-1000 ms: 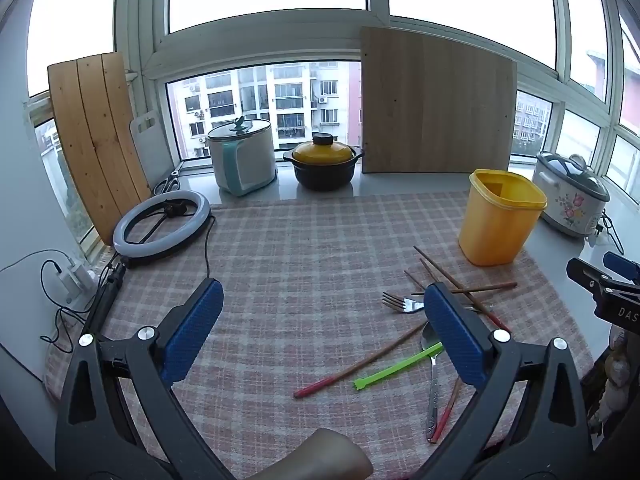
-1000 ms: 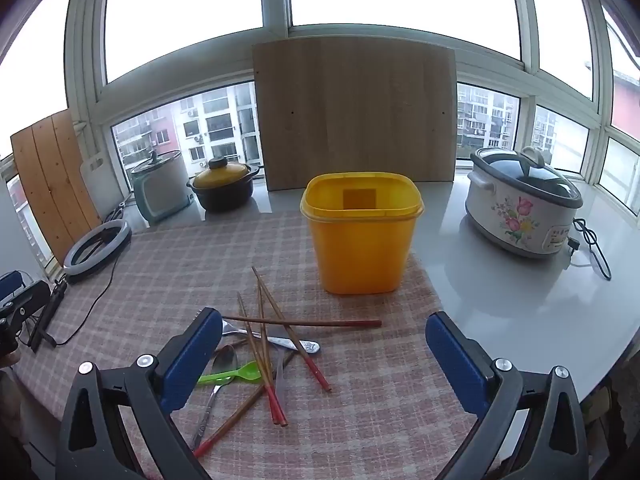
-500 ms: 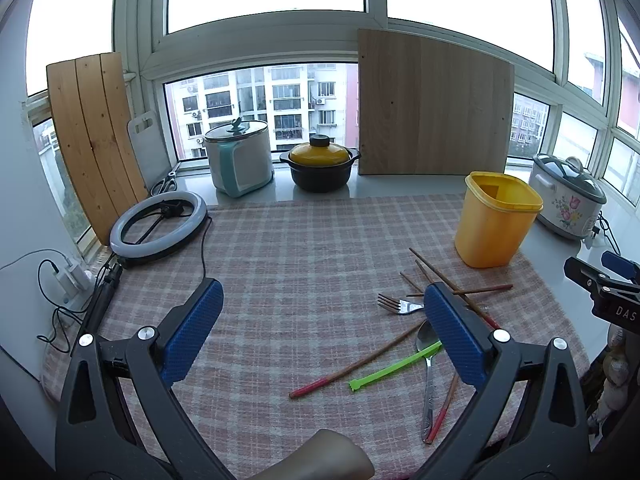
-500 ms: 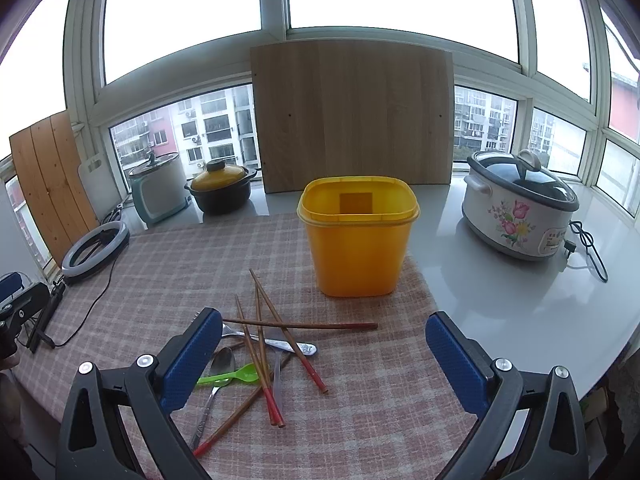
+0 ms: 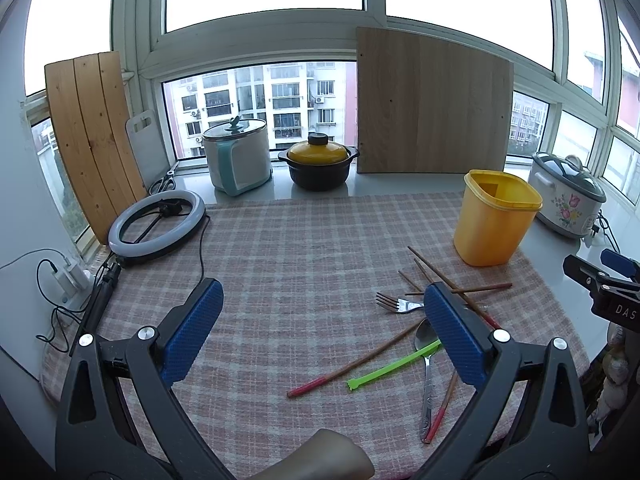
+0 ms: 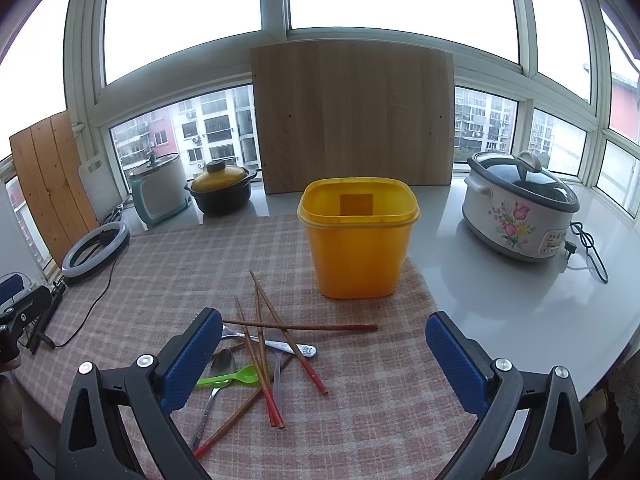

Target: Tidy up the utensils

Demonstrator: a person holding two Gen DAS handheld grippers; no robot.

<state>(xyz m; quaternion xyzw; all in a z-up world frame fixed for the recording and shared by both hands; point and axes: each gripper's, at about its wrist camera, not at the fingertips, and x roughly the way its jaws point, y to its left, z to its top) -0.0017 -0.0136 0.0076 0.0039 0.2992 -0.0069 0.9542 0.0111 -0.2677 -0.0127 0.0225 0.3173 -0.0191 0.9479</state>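
Utensils [image 6: 260, 352] piled loose on the checked cloth [image 6: 168, 264], just in front of the yellow bin [image 6: 358, 248]. Left gripper [image 5: 320, 332] and right gripper [image 6: 324, 354]: fingers wide, holding nothing, above the worktop near the pile.

My left claw's pad [image 5: 452, 336] hides the fork [image 5: 396, 303] handle and spoon [image 5: 425, 336] bowl's edge; my right claw [image 5: 608, 280] is cut off by the frame edge.

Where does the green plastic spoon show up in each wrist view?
Left wrist: green plastic spoon lies lower right, its bowl end hidden behind the right finger.
Right wrist: green plastic spoon lies lower left, beside the left finger.
Shared landmark: yellow container, beyond the pile.
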